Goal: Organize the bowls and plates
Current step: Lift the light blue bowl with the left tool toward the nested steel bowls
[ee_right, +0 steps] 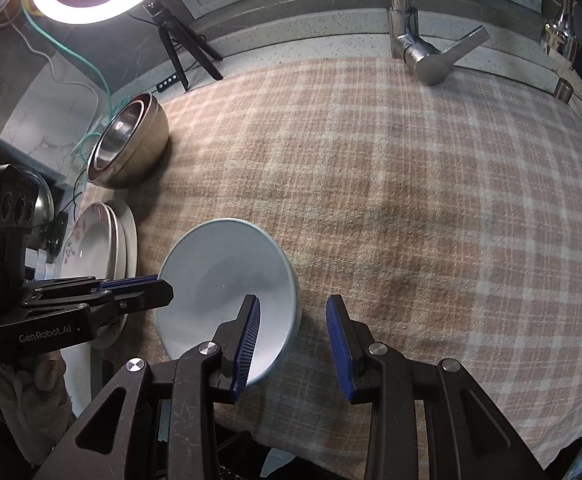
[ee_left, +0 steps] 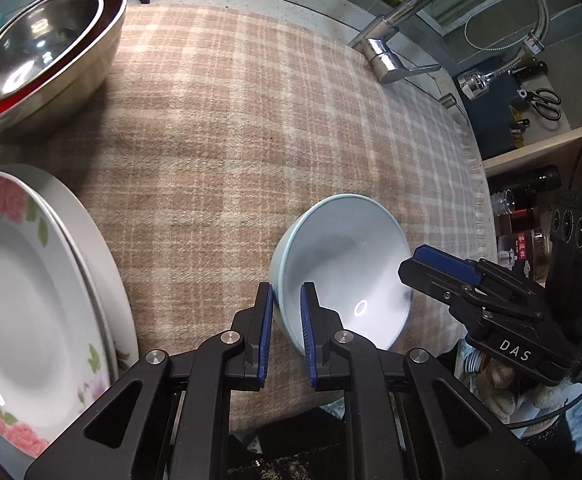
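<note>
Left gripper: your left hand-held gripper (ee_left: 286, 332) has its blue-padded fingers straddling the near rim of the pale blue ceramic bowl (ee_left: 343, 268); the wall sits between the pads, one inside and one outside; it looks clamped on the rim, though contact on both pads is a judgement.
Right gripper: your right hand-held gripper (ee_right: 293, 344) is spread wide; its left finger is over the bowl's interior and its right finger is over bare cloth beside the bowl; it grasps nothing.
Bowl: the pale blue bowl (ee_right: 227, 280) appears tilted, rim raised toward the far side; whether its base touches the cloth you cannot tell from here.
Landmark: the beige checked cloth (ee_left: 251, 128) covers the counter; all places below are taken from the blue bowl.
Plates: left of the bowl, the stack of white plates (ee_left: 35, 300), a flower-printed one on top, lies near the cloth's left edge.
Steel bowls: beyond the plates and far left of the bowl, the nested stainless-steel mixing bowls (ee_left: 47, 52) sit together, a red-lined one between them.
Tap: the chrome kitchen tap (ee_right: 427, 52) stands far behind the bowl.
Done: plates look stacked; steel bowls look nested.
Left: the blue bowl is the only loose piece; it probably belongs with one of the two piles, most likely the bowls.
</note>
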`<state>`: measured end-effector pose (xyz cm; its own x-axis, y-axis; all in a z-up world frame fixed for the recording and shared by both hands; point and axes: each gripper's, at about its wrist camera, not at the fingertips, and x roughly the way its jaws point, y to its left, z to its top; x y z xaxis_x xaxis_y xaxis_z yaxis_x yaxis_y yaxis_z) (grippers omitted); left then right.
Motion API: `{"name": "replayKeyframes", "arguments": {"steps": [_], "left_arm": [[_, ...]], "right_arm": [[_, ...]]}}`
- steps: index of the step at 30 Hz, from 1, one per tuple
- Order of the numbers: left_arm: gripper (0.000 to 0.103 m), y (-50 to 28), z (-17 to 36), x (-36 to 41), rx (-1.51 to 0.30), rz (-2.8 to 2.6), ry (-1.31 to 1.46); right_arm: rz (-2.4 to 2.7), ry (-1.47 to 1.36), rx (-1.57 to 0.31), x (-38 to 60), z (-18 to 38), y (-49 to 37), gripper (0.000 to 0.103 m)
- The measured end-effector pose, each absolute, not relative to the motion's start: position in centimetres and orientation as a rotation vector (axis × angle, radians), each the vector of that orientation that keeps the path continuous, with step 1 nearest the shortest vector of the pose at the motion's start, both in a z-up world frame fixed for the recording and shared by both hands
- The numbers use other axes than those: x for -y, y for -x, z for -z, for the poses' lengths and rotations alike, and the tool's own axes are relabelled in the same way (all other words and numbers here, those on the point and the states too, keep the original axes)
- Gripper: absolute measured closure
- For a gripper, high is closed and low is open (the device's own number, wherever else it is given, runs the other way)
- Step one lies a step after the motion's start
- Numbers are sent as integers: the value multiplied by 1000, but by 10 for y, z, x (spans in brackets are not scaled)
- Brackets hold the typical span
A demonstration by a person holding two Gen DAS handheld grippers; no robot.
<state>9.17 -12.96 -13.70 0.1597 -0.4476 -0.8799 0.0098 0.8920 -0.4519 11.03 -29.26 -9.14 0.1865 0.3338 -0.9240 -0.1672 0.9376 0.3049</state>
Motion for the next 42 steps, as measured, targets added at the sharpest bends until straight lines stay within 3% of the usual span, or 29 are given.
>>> {"name": "replayKeyframes", "arguments": {"steps": [4, 14, 42], "left_arm": [[91, -94, 141, 131, -1389, 334, 375], [92, -98, 148, 136, -1405, 335, 364], [92, -120, 87, 64, -1238, 277, 448]], "right_arm": [[-356, -161, -1353, 294, 99, -112, 74], [-368, -189, -1405, 293, 111, -115, 95], [-429, -87, -1354, 231, 59, -169, 95]]}}
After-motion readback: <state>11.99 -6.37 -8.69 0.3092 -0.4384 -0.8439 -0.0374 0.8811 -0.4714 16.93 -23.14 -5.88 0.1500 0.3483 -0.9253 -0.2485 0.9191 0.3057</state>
